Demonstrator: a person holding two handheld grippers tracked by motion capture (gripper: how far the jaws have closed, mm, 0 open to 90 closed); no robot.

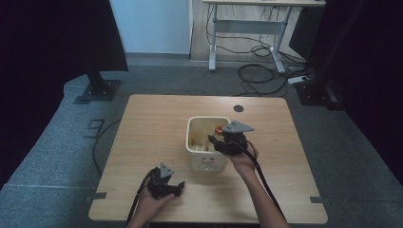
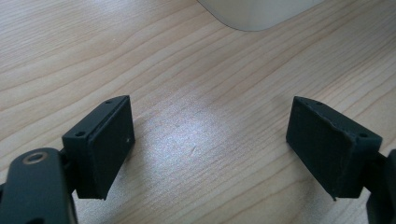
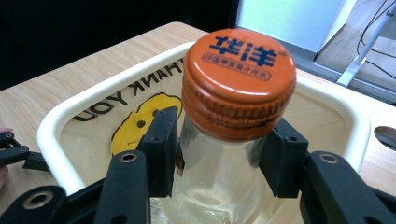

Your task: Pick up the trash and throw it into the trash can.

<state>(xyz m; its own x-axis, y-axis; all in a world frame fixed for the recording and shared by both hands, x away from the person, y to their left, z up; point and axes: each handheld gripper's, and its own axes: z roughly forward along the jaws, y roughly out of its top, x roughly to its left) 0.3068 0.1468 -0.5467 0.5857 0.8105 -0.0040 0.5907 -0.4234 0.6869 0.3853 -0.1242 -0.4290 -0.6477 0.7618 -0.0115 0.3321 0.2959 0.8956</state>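
**Bottle clamped over the bin, other tool idle**

Landmark = the cream bin (image 1: 205, 159) sitting mid desk (image 1: 152, 118).

Right tool (image 3: 219, 144) is at the bin's right rim, reaching in over the top. Its two black pads are pressed on the neck of a clear glass bottle (image 3: 210, 186), just under the orange cap (image 3: 239, 88). Bottle stands upright w/ its body down inside the bin; cap sits about level w/ the rim or a bit above, can't tell exactly. Cap has blue Chinese print on top. From above, the cap shows as a small orange dot (image 1: 219, 129) by the bin's right wall, next to the grey three-cornered plate (image 1: 238, 127) on the tool. Person's right hand (image 1: 243, 159) holds the tool from the near-right side of the bin.

Inside the bin: a liner bag w/ a yellow smiley (image 3: 140, 121) and "THANK YOU" lettering on the far wall. Some pale stuff lies at the bottom left, too small to ID.

Left tool (image 2: 210, 154) is near-left of the bin, a little apart from it, low over bare wood. Jaws stand wide apart, nothing between them. The bin's rounded corner (image 2: 257, 14) shows just beyond the jaws. Left hand (image 1: 154, 202) grips it at the near desk edge; cable (image 1: 138, 199) trails off toward the person.
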